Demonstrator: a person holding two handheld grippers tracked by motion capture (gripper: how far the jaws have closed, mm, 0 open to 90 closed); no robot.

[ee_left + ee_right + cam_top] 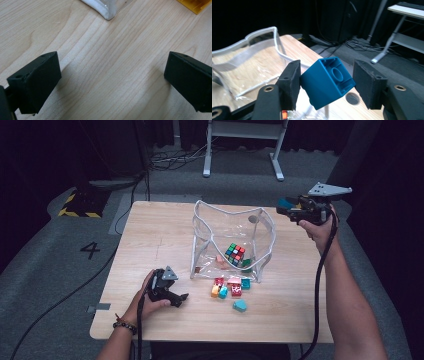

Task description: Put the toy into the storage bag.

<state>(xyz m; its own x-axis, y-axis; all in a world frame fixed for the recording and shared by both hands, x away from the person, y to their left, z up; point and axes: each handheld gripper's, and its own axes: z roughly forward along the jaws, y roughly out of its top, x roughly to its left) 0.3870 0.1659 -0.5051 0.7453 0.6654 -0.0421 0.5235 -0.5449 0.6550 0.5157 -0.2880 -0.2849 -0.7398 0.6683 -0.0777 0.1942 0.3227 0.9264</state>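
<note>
The wooden bench (165, 230) carries a clear bag (232, 242). Above its far right corner, the right claw (325, 81) grips a blue block (325, 82), tilted. The left claw (110, 82) rests wide apart, nothing between, near small loose blocks (230, 287).

- In my left gripper view, the picture's top edge is cutting off the clear bag's white corner (106, 11) and a yellow block (193, 5).
- My right claw (327, 83) is covering part of the blue block (325, 81).
- The small blocks (229, 287) beside the bag are looking too tiny to identify.
</note>
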